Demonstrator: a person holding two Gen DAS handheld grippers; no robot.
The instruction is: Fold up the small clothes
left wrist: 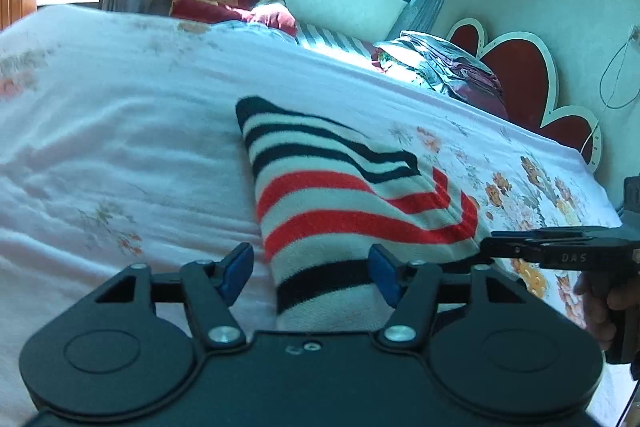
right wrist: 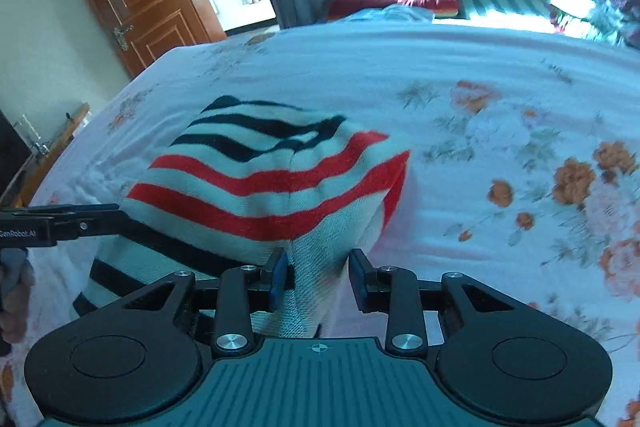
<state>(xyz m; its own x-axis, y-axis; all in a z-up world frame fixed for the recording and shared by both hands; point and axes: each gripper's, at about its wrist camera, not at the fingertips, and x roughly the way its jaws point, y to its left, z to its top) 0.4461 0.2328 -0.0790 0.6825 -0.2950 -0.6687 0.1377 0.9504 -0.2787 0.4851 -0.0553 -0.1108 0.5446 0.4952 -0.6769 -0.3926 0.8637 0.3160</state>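
- Black linkage and blue pads of the left gripper point(left wrist: 310, 277) fill the foreground of the left wrist view; its fingers stand apart, with the near end of the striped garment point(left wrist: 344, 187) running up between them. The right-hand pad point(left wrist: 385, 273) overlaps the cloth's edge, the left-hand pad stands clear of it, so I cannot tell whether cloth is truly pinched.
- Across in the right wrist view, the right gripper point(right wrist: 318, 277) has its fingers closer together, a raised ridge of white knit lying between them; the left pad point(right wrist: 280, 277) touches it, the other shows a sliver of gap, so a firm hold is not certain.
- Red, black and white stripes mark the garment, which lies on the floral bedsheet point(right wrist: 500, 115), bunched and lifted at its near edge.
- Its long axis runs away from both grippers toward the window; the stripes run crosswise.
- Both grippers sit at the same near edge, side by side, each visible at the margin of the other's view, so neither hand is clearly nearer.
- Judged from this, the coming fold would carry that near edge forward over the far part.
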